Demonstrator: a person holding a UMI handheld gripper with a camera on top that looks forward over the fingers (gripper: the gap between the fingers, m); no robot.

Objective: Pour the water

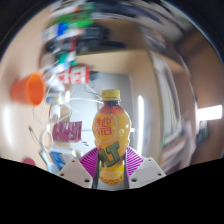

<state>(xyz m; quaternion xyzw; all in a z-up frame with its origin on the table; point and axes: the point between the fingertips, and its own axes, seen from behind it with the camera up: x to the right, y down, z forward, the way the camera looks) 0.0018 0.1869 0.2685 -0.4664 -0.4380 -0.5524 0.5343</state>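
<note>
A bottle of yellow-orange drink (110, 135) with a yellow cap and a red and green label stands upright between the fingers of my gripper (111, 166). Both magenta pads (92, 161) press against its lower sides, so the gripper is shut on it. The bottle's base is hidden behind the fingers. An orange cup (30, 89) shows up to the left, well beyond the fingers. I cannot tell whether the bottle rests on anything.
A red and white box (74, 74) sits behind the cup, and a pink packet (67, 131) lies left of the bottle. Shelves with mixed items (85, 35) fill the background. A bright window (209, 113) is off to the right.
</note>
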